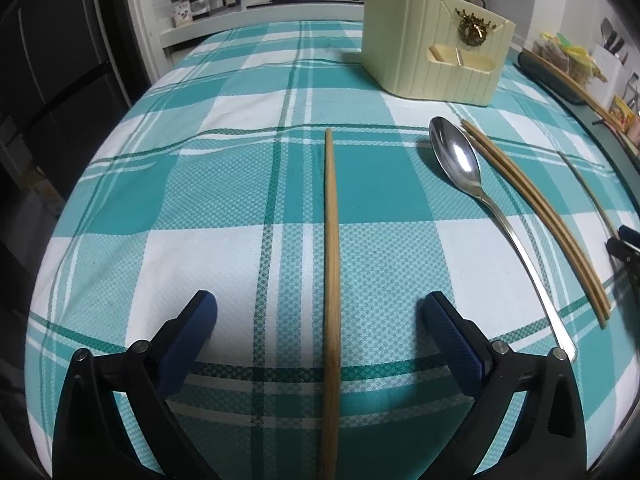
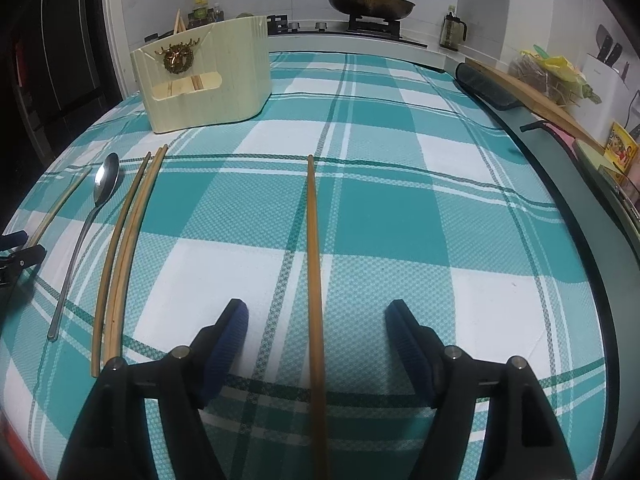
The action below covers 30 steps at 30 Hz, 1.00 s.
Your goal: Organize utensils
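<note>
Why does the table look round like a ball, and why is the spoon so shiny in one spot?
In both wrist views the fisheye lens bends the checked tablecloth into a bulge, and the corners go dark. In the left wrist view the spoon bowl mirrors a lamp as a white glare spot; in the right wrist view it is smaller and duller.

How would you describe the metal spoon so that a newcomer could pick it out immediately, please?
Start at the cream utensil holder on the checked tablecloth. In front of it lie long utensils side by side; the spoon sits between a single chopstick and a pair of chopsticks. It alone is shiny metal.
</note>
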Tool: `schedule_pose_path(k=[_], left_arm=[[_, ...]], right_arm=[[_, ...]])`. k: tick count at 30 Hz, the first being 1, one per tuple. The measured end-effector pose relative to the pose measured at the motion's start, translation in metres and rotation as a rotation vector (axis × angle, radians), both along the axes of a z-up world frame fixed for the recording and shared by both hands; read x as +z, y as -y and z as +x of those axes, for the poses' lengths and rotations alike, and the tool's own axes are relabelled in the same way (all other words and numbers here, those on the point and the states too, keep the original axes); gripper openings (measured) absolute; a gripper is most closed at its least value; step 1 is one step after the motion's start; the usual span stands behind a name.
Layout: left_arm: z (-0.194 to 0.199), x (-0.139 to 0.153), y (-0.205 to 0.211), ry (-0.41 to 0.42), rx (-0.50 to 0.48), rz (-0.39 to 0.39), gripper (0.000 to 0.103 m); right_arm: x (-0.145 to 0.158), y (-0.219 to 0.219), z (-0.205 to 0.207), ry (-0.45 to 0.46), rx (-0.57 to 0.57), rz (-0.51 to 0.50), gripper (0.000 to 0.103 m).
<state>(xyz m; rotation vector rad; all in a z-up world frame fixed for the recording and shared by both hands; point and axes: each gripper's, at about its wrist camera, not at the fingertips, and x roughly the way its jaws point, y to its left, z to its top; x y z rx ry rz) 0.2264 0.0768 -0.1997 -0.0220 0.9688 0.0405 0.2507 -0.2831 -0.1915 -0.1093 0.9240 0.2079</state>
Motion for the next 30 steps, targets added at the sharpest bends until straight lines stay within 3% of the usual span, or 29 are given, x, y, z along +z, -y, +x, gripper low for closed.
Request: schedule_pose_path(k=[9,14,16,20,23,24,27,28,29,30], left_arm=[[-0.001,0.001,0.0,0.002,-0.003,-0.005,0.102],[0.004,0.007,-0.007,-0.049,-0.082,-0.045,0.101],[0.01,0.012,-0.015,-0.068,-0.095,-0.077,0.101],[0.03,0.018,-0.026,-0.116,-0.113,-0.075,0.099],[0.049,0.008,-0.025,-0.192,-0.129,-0.019,0.087],[0.053,0.008,-0.023,-0.191,-0.139,0.007,0.088],[0.07,0.009,-0.016,-0.229,-0.176,0.008,0.078],[0.076,0.01,-0.012,-0.238,-0.188,0.013,0.074],[0.081,0.012,-0.008,-0.24,-0.205,0.011,0.06],[0.085,0.014,-0.006,-0.236,-0.213,0.009,0.038]], right_arm=[[0.0,0.0,0.0,0.001,-0.001,0.001,0.074],[0.0,0.001,-0.001,-0.005,0.006,0.007,0.074],[0.002,0.0,0.001,-0.037,0.051,-0.008,0.074],[0.006,0.003,0.016,-0.191,0.133,-0.027,0.074],[0.007,-0.001,0.034,-0.283,0.167,-0.05,0.074],[0.008,-0.004,0.042,-0.299,0.172,-0.054,0.074],[0.008,-0.015,0.07,-0.298,0.17,-0.087,0.073],[0.006,-0.02,0.082,-0.301,0.161,-0.093,0.067],[0.007,-0.023,0.091,-0.29,0.152,-0.096,0.064],[0.008,-0.028,0.1,-0.281,0.151,-0.086,0.048]])
